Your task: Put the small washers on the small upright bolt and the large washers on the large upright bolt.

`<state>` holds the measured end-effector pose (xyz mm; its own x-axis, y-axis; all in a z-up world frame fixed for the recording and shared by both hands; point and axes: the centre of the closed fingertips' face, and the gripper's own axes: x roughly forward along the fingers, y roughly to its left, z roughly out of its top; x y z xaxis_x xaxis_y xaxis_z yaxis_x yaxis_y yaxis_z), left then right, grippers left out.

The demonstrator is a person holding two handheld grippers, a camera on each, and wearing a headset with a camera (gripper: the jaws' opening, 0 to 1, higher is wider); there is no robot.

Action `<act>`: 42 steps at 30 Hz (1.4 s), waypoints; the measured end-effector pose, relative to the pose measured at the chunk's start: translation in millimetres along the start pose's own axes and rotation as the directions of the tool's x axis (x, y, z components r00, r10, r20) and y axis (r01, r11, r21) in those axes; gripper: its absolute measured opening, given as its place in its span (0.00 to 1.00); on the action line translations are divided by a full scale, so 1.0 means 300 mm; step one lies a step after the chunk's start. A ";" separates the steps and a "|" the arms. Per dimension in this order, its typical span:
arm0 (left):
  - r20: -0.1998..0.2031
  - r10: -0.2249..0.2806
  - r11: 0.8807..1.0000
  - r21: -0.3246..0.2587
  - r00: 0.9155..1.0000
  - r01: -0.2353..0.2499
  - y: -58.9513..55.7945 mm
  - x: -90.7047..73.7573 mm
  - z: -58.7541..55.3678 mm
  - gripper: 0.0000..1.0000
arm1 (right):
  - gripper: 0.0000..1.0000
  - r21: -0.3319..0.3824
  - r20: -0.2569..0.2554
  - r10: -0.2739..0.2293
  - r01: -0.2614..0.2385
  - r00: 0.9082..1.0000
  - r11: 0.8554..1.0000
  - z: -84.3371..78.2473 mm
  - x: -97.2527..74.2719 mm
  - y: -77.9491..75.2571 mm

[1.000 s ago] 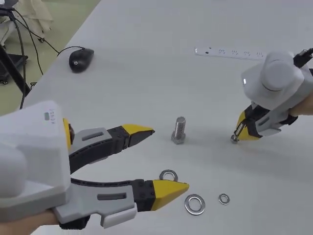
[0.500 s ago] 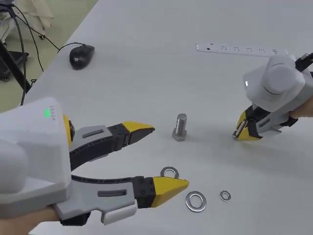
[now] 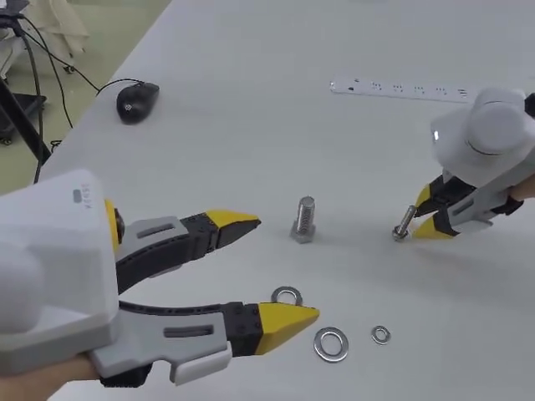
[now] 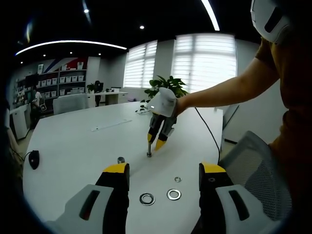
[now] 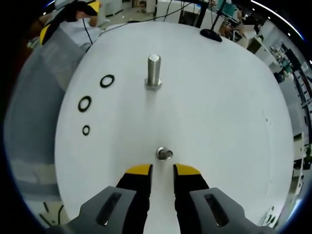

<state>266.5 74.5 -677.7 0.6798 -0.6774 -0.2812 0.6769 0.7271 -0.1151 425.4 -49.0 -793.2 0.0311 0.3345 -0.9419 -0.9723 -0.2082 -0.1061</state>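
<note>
The large bolt [image 3: 304,220] [image 5: 154,70] [image 4: 121,160] stands upright mid-table. To its right the small bolt [image 3: 403,224] [image 5: 164,153] [image 4: 149,146] stands on its head, just ahead of my right gripper [image 3: 428,215] [image 5: 162,170]. That gripper's jaws are slightly open with nothing between them. Two large washers [image 3: 287,296] [image 3: 332,344] and a small washer [image 3: 380,335] lie flat in front of the bolts; they show as dark rings [image 5: 107,81] in the right gripper view. My left gripper [image 3: 274,269] [image 4: 165,170] hovers wide open beside them, holding nothing.
A black mouse [image 3: 136,100] sits near the table's left edge, with cables and a stand on the floor beyond it. A white power strip [image 3: 401,89] lies at the back right. A person's arm [image 4: 229,87] reaches in with the right gripper.
My right gripper has let go of the small bolt and drawn back a little to the right. The bolt stands by itself. The left gripper has stayed put.
</note>
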 end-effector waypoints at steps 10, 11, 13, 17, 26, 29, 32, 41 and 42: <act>0.009 0.000 1.000 0.023 1.000 -0.001 -0.024 -0.011 0.023 0.57 | 0.18 0.009 0.011 0.022 -0.022 1.000 1.000 0.003 -0.015 0.121; 0.009 0.000 1.000 0.027 1.000 0.000 -0.028 -0.014 0.025 0.57 | 0.18 0.006 0.013 0.027 -0.027 1.000 1.000 0.008 -0.014 0.137; 0.012 -0.001 1.000 0.031 1.000 0.000 -0.033 -0.019 0.029 0.57 | 0.18 0.001 0.017 0.033 -0.033 0.999 0.999 0.018 -0.011 0.157; 0.018 0.003 0.999 0.036 1.000 -0.003 -0.038 -0.027 0.033 0.57 | 0.18 -0.011 0.025 0.044 -0.044 0.999 0.999 0.039 -0.005 0.193; 0.019 0.010 0.999 0.033 1.000 -0.011 -0.049 -0.039 0.018 0.57 | 0.18 -0.061 0.030 0.102 -0.100 0.994 0.993 0.095 0.041 0.292; 0.023 0.016 0.999 0.032 1.000 -0.017 -0.047 -0.043 0.021 0.57 | 0.18 -0.072 0.030 0.124 -0.121 0.992 0.990 0.107 0.056 0.319; 0.029 0.023 0.999 0.032 0.999 -0.024 -0.043 -0.046 0.024 0.57 | 0.18 -0.087 0.028 0.146 -0.143 0.989 0.986 0.117 0.076 0.348; 0.039 0.029 0.999 0.031 0.999 -0.030 -0.047 -0.047 0.034 0.57 | 0.18 -0.104 0.015 0.191 -0.188 0.982 0.977 0.128 0.109 0.413; 0.039 0.029 0.999 0.032 0.999 -0.031 -0.049 -0.047 0.034 0.57 | 0.18 -0.105 0.010 0.194 -0.192 0.981 0.976 0.128 0.111 0.419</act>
<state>249.9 72.3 -662.3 0.7099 -0.6597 -0.2467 0.6644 0.7435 -0.0761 295.3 -28.7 -825.6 -0.1602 0.2974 -0.9412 -0.9305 -0.3638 0.0434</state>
